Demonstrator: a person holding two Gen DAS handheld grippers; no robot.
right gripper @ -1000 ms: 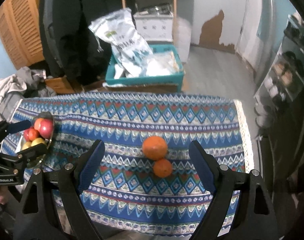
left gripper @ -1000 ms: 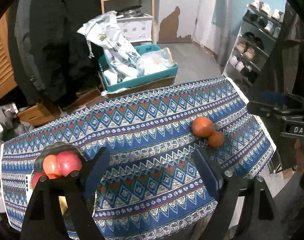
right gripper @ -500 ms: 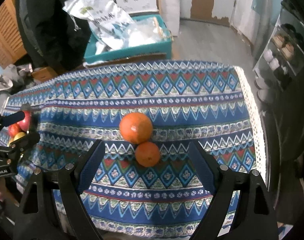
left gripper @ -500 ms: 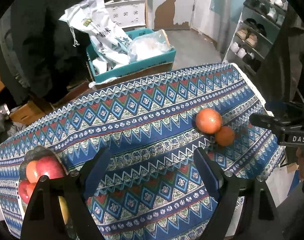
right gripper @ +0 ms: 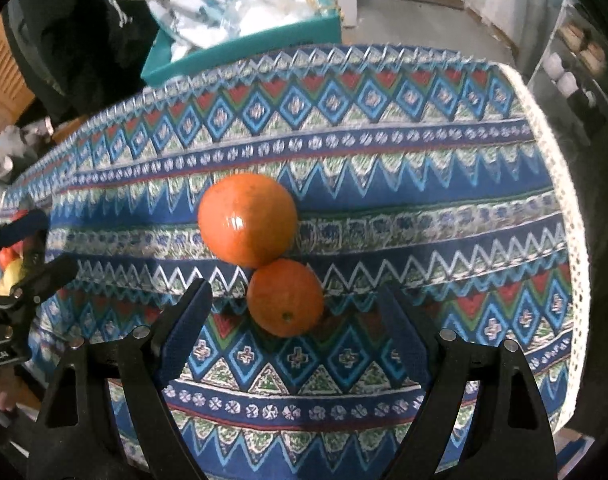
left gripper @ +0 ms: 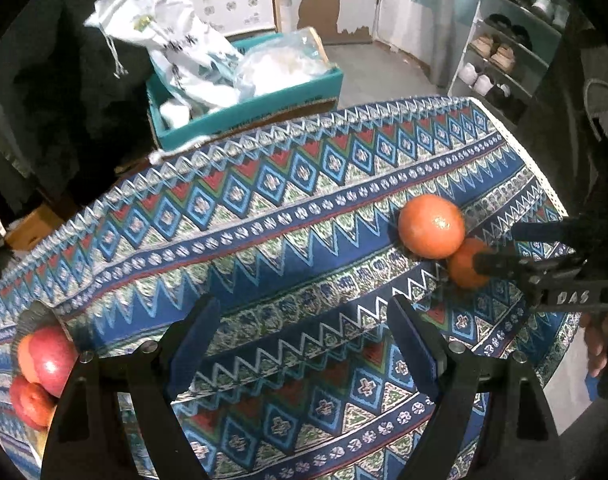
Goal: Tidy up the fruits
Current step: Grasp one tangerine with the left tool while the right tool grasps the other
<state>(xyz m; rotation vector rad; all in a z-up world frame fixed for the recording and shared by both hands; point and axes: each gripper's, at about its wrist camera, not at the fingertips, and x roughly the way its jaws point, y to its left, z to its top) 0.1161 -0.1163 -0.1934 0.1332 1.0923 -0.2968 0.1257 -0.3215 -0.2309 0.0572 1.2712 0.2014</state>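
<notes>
Oranges, two of them, lie touching on the patterned cloth of the worktop [right gripper: 424, 184]: the larger orange [right gripper: 247, 224] sits toward 11 o'clock of the smaller orange [right gripper: 284, 298]. In the right wrist view, the right gripper [right gripper: 293, 328] has its jaws spread wide, and the smaller orange lies between the blue pads, with a gap on each side and no contact. The left gripper [left gripper: 304, 336] hangs over bare cloth with its jaws equally wide and nothing between them; from its view the oranges lie toward 2 o'clock. At about 8 o'clock in that view, a bowl [left gripper: 31, 314] at the worktop's edge holds red apples [left gripper: 49, 360]. Beyond the far edge of the worktop, at 12 o'clock, a teal box [left gripper: 263, 100] contains white bags [left gripper: 175, 44].
</notes>
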